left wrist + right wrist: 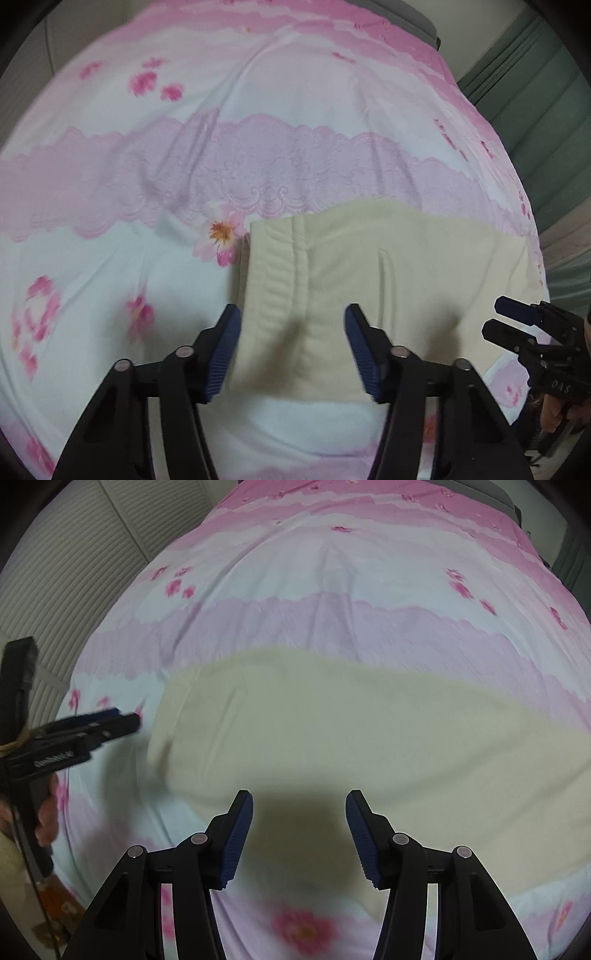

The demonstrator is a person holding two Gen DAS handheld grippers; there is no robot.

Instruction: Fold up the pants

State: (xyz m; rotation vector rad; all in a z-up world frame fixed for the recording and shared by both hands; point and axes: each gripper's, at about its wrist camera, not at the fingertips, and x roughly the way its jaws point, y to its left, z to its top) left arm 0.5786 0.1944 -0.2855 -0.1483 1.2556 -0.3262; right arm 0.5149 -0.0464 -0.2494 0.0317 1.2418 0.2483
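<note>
Cream pants (351, 266) lie flat on the bed, the ribbed waistband (277, 266) at their left end. My left gripper (293, 332) hovers over that waistband end, jaws apart, with no cloth pinched between the blue pads. In the right wrist view the pants (332, 720) stretch across the sheet as a long cream band. My right gripper (299, 808) hangs open above their near edge and holds nothing. Each gripper shows in the other's view: the right gripper (504, 319) at the far right, the left gripper (125, 720), blurred, at the far left, with a hand (46, 812) holding it.
A pink and white floral bed sheet (258, 166) covers the whole bed. White slatted doors (74, 572) stand beyond the bed's left side. A green panel (546, 129) rises past the right edge. Bare sheet surrounds the pants on all sides.
</note>
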